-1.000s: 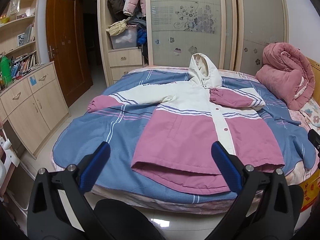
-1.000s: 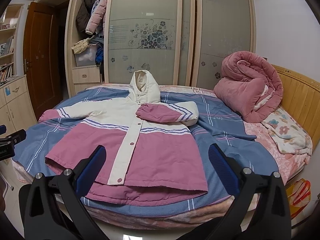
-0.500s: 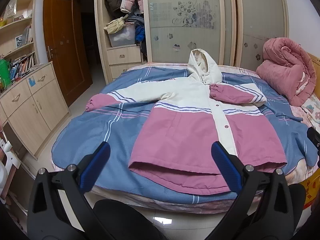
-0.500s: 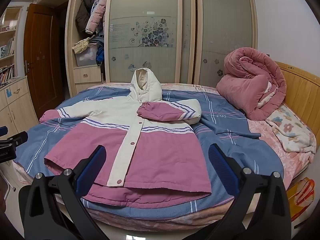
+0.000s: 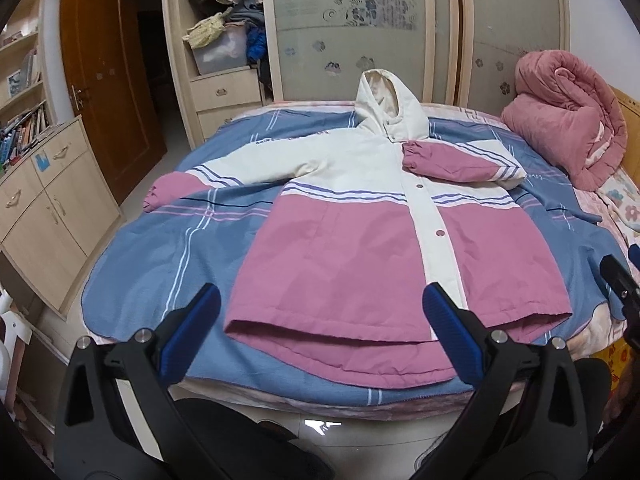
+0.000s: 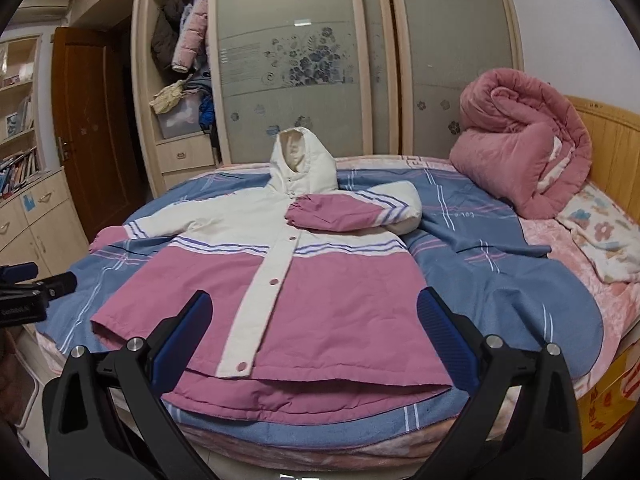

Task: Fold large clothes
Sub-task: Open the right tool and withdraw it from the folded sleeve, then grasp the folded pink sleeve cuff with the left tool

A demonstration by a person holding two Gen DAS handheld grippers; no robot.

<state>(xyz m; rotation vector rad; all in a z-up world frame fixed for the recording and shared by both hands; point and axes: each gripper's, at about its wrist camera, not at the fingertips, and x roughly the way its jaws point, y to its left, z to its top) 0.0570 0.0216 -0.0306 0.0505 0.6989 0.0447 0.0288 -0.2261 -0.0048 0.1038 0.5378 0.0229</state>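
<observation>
Bedspread carries the jacket, its folded sleeve hiding one shoulder; both hand-held grippers gape empty.

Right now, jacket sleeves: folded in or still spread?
One each. On the jacket, the right sleeve lies folded across the chest; the left sleeve is spread out over the blue sheet.
</observation>
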